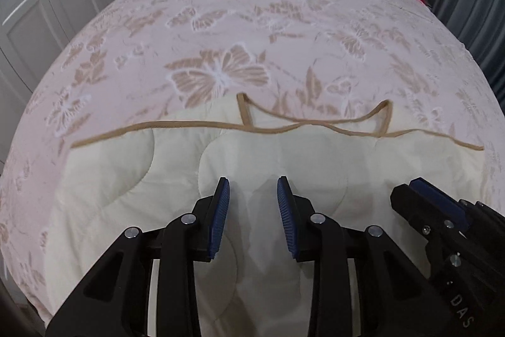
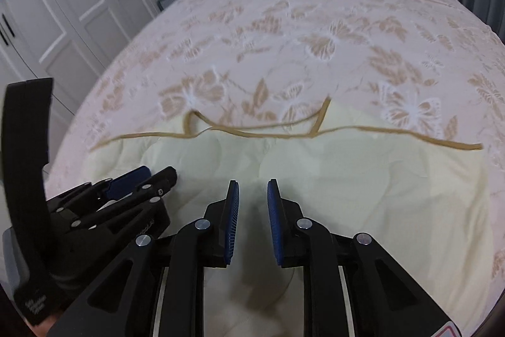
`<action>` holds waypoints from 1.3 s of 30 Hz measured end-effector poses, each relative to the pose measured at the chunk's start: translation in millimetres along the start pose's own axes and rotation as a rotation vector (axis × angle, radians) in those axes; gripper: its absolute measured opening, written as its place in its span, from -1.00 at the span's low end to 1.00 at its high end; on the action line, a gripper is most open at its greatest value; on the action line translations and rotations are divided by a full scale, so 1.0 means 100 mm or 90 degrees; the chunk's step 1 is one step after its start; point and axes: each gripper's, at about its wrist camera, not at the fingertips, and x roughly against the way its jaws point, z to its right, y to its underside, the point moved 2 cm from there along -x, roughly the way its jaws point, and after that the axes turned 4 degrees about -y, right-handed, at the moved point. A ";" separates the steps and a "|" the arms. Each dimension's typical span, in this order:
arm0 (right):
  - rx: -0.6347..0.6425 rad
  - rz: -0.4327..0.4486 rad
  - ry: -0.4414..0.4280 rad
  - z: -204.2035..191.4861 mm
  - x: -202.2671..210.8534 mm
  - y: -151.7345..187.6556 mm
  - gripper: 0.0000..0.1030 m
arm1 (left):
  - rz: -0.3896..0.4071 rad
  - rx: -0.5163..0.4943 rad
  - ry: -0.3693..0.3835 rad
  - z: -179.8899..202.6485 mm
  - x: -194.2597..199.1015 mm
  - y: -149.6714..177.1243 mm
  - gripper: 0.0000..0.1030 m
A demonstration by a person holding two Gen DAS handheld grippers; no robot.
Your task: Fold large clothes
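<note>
From the left wrist, the soft cream quilted blanket with a tan edge (image 1: 284,153) lies on the pink butterfly bedspread (image 1: 221,21). The left gripper (image 1: 253,188) hangs above it, fingers apart, holding nothing.

From the right wrist, the right gripper (image 2: 253,190) is also spread and empty. I think a fold comes next; each must pinch an edge.

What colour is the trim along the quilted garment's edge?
Tan, against cream quilting: the trim on the garment shows best in the left wrist view.
</note>
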 end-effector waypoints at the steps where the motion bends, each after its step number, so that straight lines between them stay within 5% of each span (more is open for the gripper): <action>1: -0.001 -0.007 0.003 0.04 -0.06 0.00 -0.68 | -0.002 0.000 -0.002 -0.01 -0.06 0.02 -0.41; 12: -0.017 -0.020 0.020 0.25 -0.55 0.04 -0.83 | 0.022 -0.012 -0.026 -0.01 -0.34 0.07 -0.40; 39: -0.023 0.030 0.030 0.29 -0.76 -0.02 -0.94 | 0.060 -0.026 -0.064 0.08 -0.49 0.03 -0.39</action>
